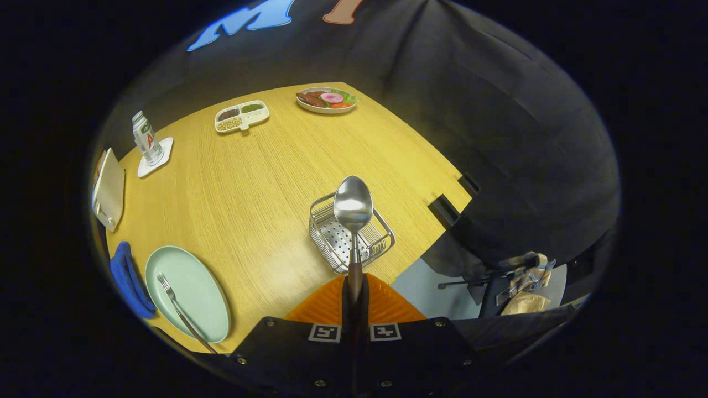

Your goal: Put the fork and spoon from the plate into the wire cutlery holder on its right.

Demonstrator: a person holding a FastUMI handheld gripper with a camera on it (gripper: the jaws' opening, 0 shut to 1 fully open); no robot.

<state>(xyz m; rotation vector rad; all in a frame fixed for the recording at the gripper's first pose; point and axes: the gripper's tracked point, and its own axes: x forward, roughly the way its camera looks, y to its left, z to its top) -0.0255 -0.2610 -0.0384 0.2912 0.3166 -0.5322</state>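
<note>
Gripper [354, 287] clamps the spoon [353, 207] over the wire cutlery holder [381, 239]; fork [176, 307] at eight o'clock. Lower straight, then release.

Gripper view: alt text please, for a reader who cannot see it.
The gripper, shut on a spoon, holds it above the wire cutlery holder on a wooden table. The fork lies on the plate.

plate [193, 287] pale green | spoon [353, 207] silver (dark handle) | table [265, 177] yellow wood grain | cloth [128, 279] blue
</note>
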